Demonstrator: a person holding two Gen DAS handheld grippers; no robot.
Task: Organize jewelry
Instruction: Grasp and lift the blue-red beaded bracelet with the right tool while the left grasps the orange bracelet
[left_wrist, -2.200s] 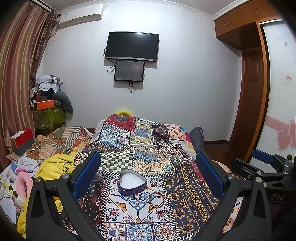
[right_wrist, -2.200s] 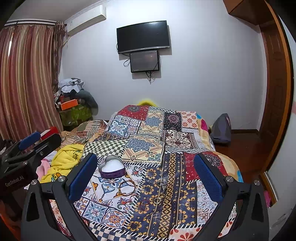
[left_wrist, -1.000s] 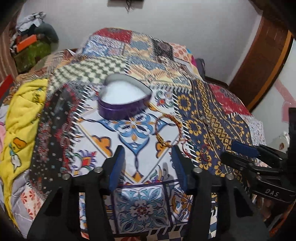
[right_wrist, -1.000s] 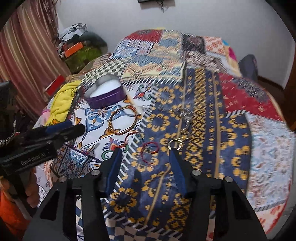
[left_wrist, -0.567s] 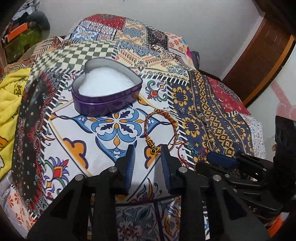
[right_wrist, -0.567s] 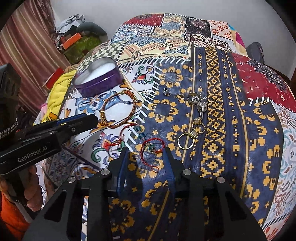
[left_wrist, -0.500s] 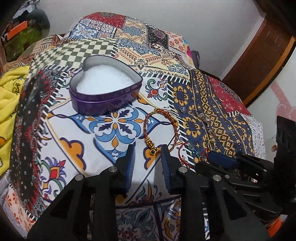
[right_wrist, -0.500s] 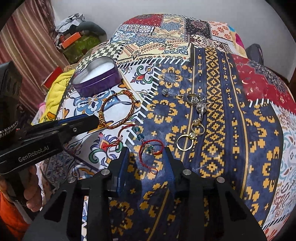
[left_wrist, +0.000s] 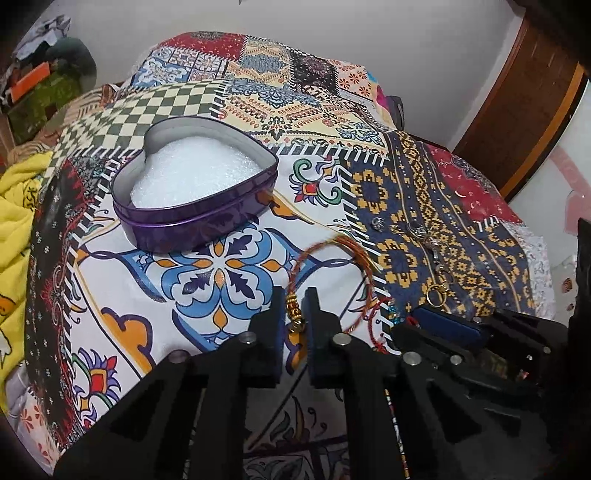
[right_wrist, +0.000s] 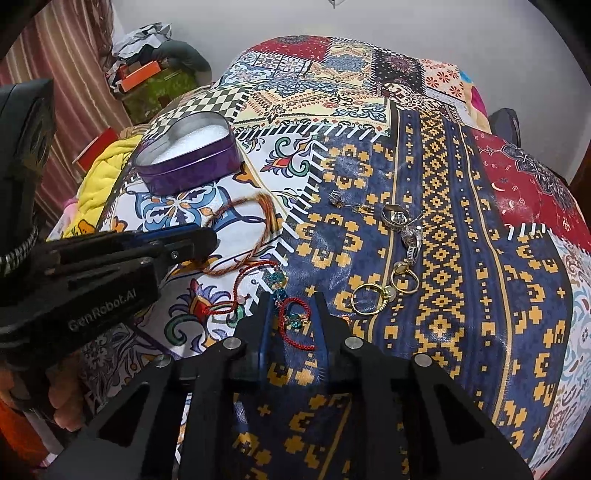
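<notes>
An open purple heart-shaped tin (left_wrist: 195, 192) with white foam lining sits on the patterned bedspread; it also shows in the right wrist view (right_wrist: 186, 158). My left gripper (left_wrist: 294, 306) is nearly closed around the gold beads of a braided brown cord bracelet (left_wrist: 328, 266), still lying on the bed. My right gripper (right_wrist: 293, 314) straddles a red string bracelet with blue beads (right_wrist: 295, 321), jaws narrowly apart. Gold rings (right_wrist: 369, 297), a silver ring (right_wrist: 393, 216) and a chain lie to the right.
A yellow blanket (left_wrist: 14, 206) lies at the bed's left edge. Clutter and a curtain (right_wrist: 74, 92) stand at the far left. A wooden door (left_wrist: 524, 96) is at the right. The bedspread (right_wrist: 461, 258) is slightly rumpled.
Both grippers have come down from facing the wall to the bedspread and narrowed. The left has closed in around the brown bracelet's beads; the right has closed in around the red string bracelet.
</notes>
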